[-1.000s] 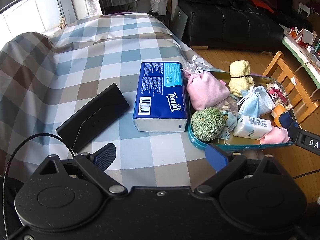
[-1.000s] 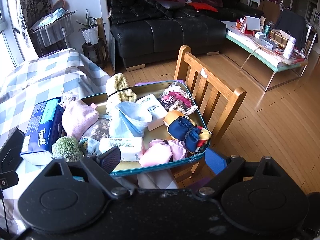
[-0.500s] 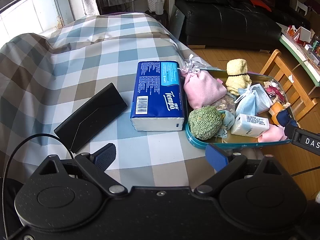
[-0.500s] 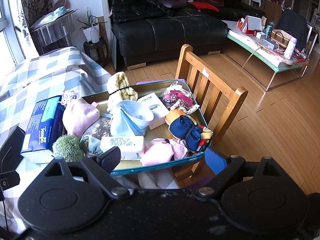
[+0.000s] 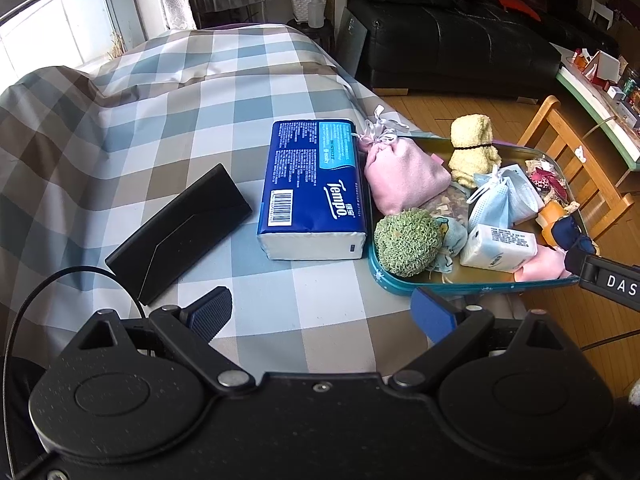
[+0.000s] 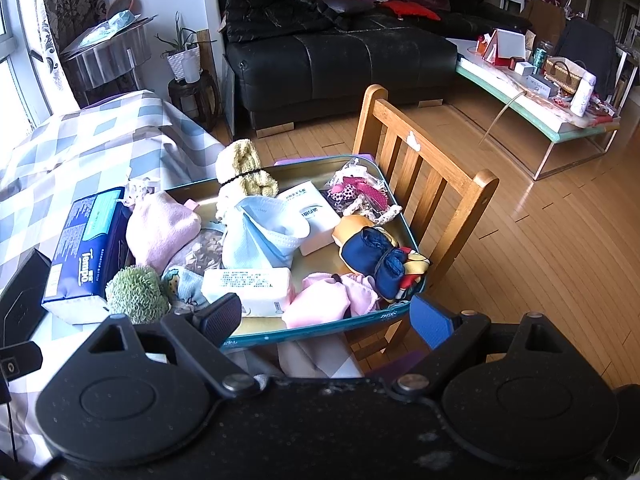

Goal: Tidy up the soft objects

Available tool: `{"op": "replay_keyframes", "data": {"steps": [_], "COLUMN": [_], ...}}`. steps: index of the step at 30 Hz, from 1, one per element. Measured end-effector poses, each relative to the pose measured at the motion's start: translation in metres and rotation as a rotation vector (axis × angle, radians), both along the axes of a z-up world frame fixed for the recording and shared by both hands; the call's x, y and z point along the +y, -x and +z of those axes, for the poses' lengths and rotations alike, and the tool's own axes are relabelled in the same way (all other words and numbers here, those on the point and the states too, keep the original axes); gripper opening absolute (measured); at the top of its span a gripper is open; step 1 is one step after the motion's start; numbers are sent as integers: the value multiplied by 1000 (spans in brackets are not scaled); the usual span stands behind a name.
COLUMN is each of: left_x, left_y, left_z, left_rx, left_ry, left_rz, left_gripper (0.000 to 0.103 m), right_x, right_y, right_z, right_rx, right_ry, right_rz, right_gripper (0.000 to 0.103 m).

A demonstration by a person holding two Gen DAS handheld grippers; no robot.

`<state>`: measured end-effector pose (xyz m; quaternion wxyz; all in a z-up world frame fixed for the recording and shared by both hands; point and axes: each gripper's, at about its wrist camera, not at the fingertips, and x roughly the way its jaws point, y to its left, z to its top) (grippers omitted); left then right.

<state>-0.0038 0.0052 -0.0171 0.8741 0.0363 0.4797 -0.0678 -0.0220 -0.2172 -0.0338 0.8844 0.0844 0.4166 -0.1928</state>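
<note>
Both the left gripper [image 5: 322, 312] and right gripper [image 6: 326, 316] gape wide, empty. The teal tray [image 6: 320, 330] of soft items fills centre frame, the Tempo tissue pack [image 5: 314, 188] touching its left edge.

One teal oval metal tray [image 6: 320, 326] holds two white wrapped tissue packets [image 6: 250, 290], one pink drawstring pouch [image 6: 162, 230], one green knitted ball [image 6: 136, 294] and one yellow rolled towel [image 6: 244, 168]. At nine o'clock of it lie one blue Tempo tissue pack [image 5: 316, 188] and one black flat case [image 5: 180, 232].

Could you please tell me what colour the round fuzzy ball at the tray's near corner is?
Green; the fuzzy ball shows best in the left wrist view.
</note>
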Motion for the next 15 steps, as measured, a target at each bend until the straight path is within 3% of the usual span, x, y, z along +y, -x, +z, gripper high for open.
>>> {"op": "replay_keyframes", "data": {"steps": [15], "left_x": [0], "left_y": [0], "left_z": [-1], "left_rx": [1], "left_ry": [0], "left_rz": [-3], "left_gripper": [94], "right_x": [-1], "right_y": [0], "right_z": [-2], "right_rx": [3], "right_ry": [-2], "right_rz": [4], "right_gripper": [92]}}
